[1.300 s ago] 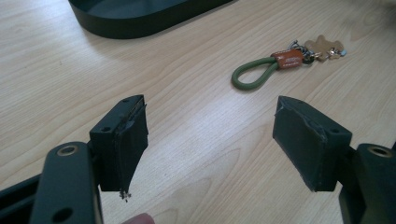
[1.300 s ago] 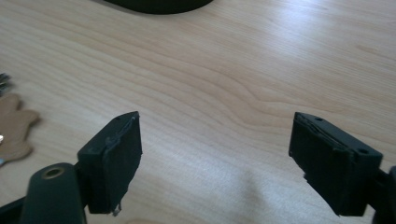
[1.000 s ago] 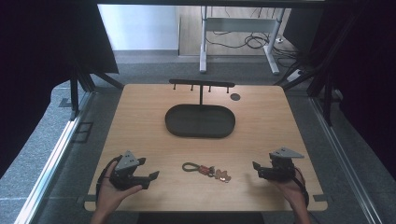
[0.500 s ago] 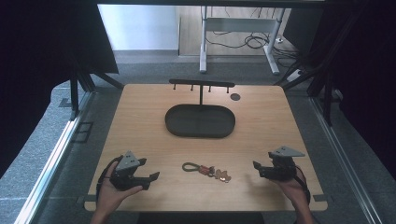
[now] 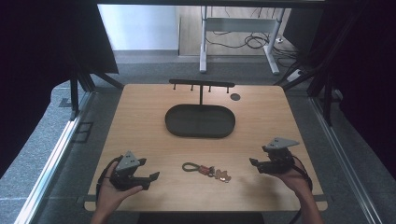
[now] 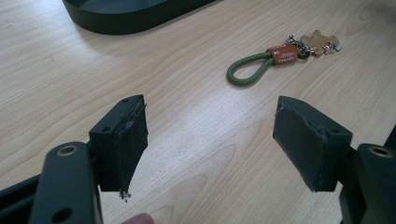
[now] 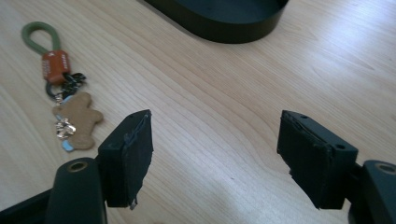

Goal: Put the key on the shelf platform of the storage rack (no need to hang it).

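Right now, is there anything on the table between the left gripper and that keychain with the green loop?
Nothing visible. The left gripper is open and faces the keychain across bare wood of the table. The dark oval tray sits farther back, off that line, and the right gripper is on the keychain's other side.

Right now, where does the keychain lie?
In the high view the keychain lies on the table's near edge, between both grippers, in front of the dark tray.
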Action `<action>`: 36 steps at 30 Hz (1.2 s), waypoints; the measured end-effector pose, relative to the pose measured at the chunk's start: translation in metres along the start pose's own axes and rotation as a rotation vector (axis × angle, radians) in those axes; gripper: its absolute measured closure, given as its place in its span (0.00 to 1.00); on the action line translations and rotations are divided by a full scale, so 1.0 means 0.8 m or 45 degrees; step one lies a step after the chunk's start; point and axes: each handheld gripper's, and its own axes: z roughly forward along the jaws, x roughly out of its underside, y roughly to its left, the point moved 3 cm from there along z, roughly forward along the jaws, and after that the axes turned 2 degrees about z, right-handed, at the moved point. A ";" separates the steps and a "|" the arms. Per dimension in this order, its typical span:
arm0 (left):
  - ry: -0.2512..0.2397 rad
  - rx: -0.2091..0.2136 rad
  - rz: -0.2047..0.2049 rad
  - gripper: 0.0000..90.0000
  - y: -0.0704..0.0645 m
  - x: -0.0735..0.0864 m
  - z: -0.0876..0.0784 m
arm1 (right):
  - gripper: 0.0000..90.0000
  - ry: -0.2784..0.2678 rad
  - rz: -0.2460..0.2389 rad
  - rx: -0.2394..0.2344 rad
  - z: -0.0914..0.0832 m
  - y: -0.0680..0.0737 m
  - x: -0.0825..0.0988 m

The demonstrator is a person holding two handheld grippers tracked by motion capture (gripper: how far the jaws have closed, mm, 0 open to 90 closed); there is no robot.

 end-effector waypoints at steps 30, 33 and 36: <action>-0.010 0.000 -0.011 0.30 0.001 -0.001 -0.005 | 0.44 0.279 -0.293 -0.229 0.028 0.061 -0.091; -0.014 -0.001 -0.012 0.30 0.001 -0.001 -0.006 | 0.45 0.300 -0.308 -0.249 0.036 0.065 -0.095; -0.014 0.000 -0.005 0.30 0.001 -0.001 -0.006 | 0.46 0.326 -0.320 -0.262 0.042 0.070 -0.096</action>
